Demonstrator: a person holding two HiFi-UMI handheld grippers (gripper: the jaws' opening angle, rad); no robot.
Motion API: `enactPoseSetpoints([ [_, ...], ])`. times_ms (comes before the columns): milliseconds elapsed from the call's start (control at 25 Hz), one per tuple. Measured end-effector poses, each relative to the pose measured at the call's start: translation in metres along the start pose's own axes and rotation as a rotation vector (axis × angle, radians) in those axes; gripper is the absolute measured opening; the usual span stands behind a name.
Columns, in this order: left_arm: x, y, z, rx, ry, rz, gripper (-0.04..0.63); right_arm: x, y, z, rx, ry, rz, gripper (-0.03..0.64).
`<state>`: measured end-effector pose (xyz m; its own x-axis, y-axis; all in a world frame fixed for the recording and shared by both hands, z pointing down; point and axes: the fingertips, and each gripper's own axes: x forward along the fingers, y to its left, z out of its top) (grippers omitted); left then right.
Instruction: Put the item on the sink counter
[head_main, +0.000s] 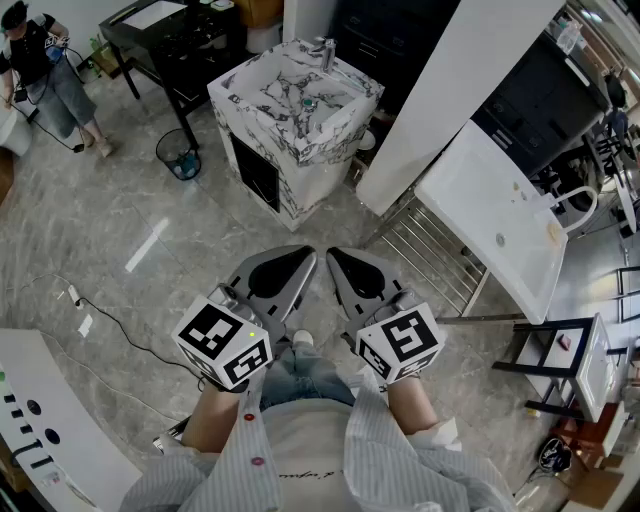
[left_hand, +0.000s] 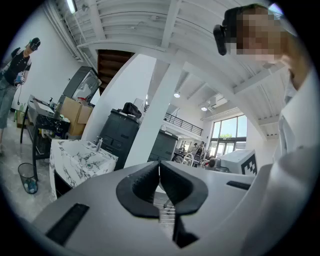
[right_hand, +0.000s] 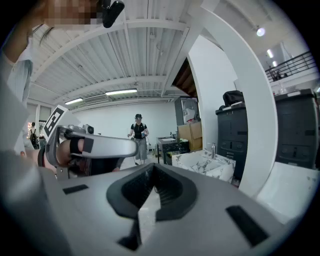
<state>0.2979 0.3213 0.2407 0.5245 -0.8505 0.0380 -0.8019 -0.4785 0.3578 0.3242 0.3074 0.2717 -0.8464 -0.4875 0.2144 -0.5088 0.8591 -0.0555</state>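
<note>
Head view: left gripper (head_main: 300, 263) and right gripper (head_main: 341, 261) fingers pressed closed, both empty.

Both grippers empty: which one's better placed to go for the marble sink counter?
Left gripper, marginally: the marble sink counter stands ahead, slightly to its side. Otherwise the right gripper is level with it; both are shut, empty.

Mesh bin (head_main: 178, 153) by blk table (head_main: 170, 42), person (head_main: 42, 62) nearby.
</note>
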Motion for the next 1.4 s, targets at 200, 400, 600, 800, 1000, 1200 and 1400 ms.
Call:
enactPoseSetpoints([
  [200, 0.010, -0.004, 0.001, 0.004, -0.006, 0.011, 0.020, -0.006, -0.011, 0.002, -0.006, -0.013, -0.006, 0.009],
  [400, 0.015, -0.009, -0.001, 0.013, -0.015, 0.031, 0.020, -0.013, -0.020, 0.000, -0.013, -0.019, -0.002, 0.009],
  [600, 0.014, -0.009, -0.004, 0.007, -0.025, 0.071, 0.019, -0.016, -0.023, -0.004, -0.008, -0.019, 0.022, 0.009],
  [800, 0.015, 0.005, -0.004, -0.003, -0.031, 0.105, 0.020, -0.008, -0.027, -0.008, -0.002, -0.005, 0.038, 0.009],
  [1000, 0.020, 0.033, 0.006, -0.007, -0.037, 0.123, 0.020, 0.017, -0.037, -0.005, 0.000, 0.002, 0.036, 0.009],
  [1200, 0.031, 0.071, 0.020, -0.008, -0.023, 0.097, 0.020, 0.055, -0.046, 0.003, 0.006, 0.008, 0.011, 0.009],
  [1400, 0.046, 0.120, 0.042, -0.002, 0.014, 0.044, 0.020, 0.106, -0.060, 0.013, 0.035, 0.012, -0.047, 0.009],
])
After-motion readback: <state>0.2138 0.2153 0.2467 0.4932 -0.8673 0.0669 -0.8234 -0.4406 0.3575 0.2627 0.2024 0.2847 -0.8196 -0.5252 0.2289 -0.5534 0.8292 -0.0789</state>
